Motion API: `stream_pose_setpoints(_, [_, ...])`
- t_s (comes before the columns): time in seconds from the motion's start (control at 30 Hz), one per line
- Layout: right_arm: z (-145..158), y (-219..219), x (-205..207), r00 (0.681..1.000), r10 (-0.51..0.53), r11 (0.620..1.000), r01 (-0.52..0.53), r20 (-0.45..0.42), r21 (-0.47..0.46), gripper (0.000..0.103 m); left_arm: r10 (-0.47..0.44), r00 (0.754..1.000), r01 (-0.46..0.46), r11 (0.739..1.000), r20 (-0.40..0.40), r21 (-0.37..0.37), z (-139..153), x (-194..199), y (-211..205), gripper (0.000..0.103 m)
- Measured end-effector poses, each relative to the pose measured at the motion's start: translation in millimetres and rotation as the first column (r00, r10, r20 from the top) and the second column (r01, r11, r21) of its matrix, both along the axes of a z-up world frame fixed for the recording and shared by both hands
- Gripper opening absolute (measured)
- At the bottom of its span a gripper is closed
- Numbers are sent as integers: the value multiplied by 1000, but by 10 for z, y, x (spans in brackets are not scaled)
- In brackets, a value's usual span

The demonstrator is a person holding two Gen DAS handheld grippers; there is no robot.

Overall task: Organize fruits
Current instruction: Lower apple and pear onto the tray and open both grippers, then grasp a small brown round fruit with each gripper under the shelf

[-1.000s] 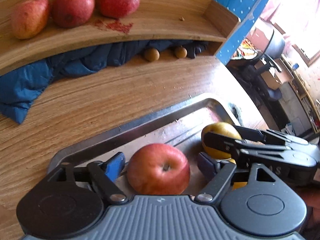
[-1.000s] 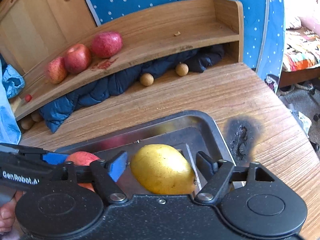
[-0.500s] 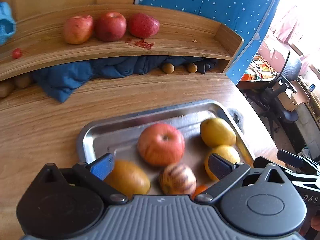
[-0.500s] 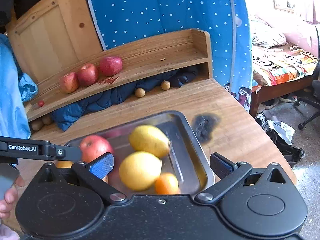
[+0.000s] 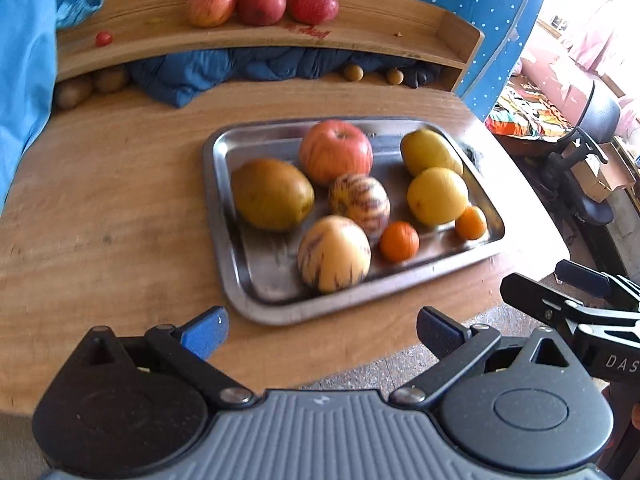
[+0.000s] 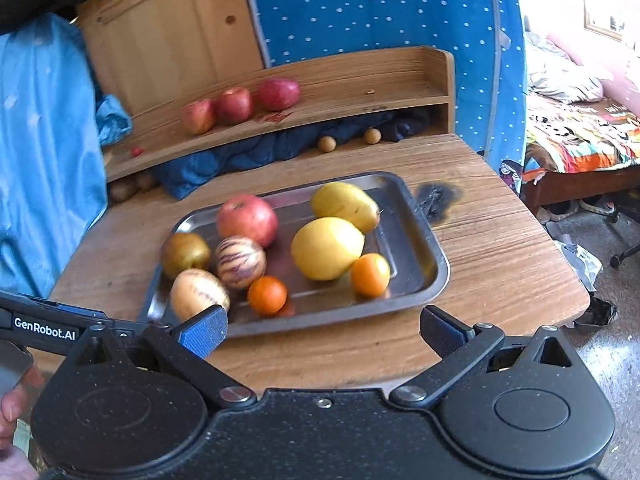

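Fruit sits in a steel tray (image 5: 224, 216) mid-surface (image 5: 100, 216): red-streaked apple (image 5: 335, 151) at back, brownish-green round fruit (image 5: 272, 194) on the left, two striped cream/purple melons, one (image 5: 359, 203) in the centre and one (image 5: 334, 254) nearer the front rim. Right half: yellow pear-shaped fruit (image 5: 430, 151) at back, round yellow fruit (image 5: 437, 196) in front of it, then two small oranges (image 5: 399, 241) (image 5: 471, 222) by the front edge. All slightly blurred.

Left tool (image 5: 320, 330) spread wide, nothing between its blue pads, hanging over the near surface edge, clear of the tray. Right tool (image 6: 322, 330) likewise wide apart & empty, also short of the tray.

Wooden shelf (image 5: 400, 40) behind holds three red apples (image 5: 262, 4) in a row, plus a tiny red fruit (image 5: 103, 38) further left. Under it: dark blue cloth (image 5: 224, 68) and small brown balls (image 5: 354, 72).

Left view only: the right tool's side at the right margin, office chair (image 5: 588, 152). Right view only: burnt black patch (image 6: 438, 198) on the surface just beside the tray's far right corner, bed (image 6: 580, 136) w/ patterned cover, a hand (image 6: 12, 400) at lower left.
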State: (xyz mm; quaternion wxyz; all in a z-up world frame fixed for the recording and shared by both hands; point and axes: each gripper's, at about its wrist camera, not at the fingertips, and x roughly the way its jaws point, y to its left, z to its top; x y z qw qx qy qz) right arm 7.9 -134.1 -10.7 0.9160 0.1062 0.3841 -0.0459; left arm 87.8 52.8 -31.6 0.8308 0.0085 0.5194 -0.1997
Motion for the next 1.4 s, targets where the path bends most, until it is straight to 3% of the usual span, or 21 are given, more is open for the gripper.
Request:
stream_pose_setpoints(0.33, [80, 24, -157, 1000, 23, 1000, -23, 4, -18, 102, 8, 1000, -8, 1000, 25, 6, 124, -147, -88, 102])
stream_pose_setpoints(0.67, [32, -206, 61, 1000, 4, 1000, -4, 11, -1, 102, 4, 998, -6, 1000, 55, 29, 169, 91, -299, 102])
stream_pose_setpoints(1.13, [-107, -827, 995, 999, -38, 998, 37, -1, -40, 102, 1, 998, -1, 1000, 62, 2, 131, 1270, -923, 102])
stream_pose_setpoints(1.4, [-199, -1056, 1585, 998, -53, 986, 55, 20, -157, 102, 43, 993, -36, 997, 112, -61, 27, 2034, -1124, 102])
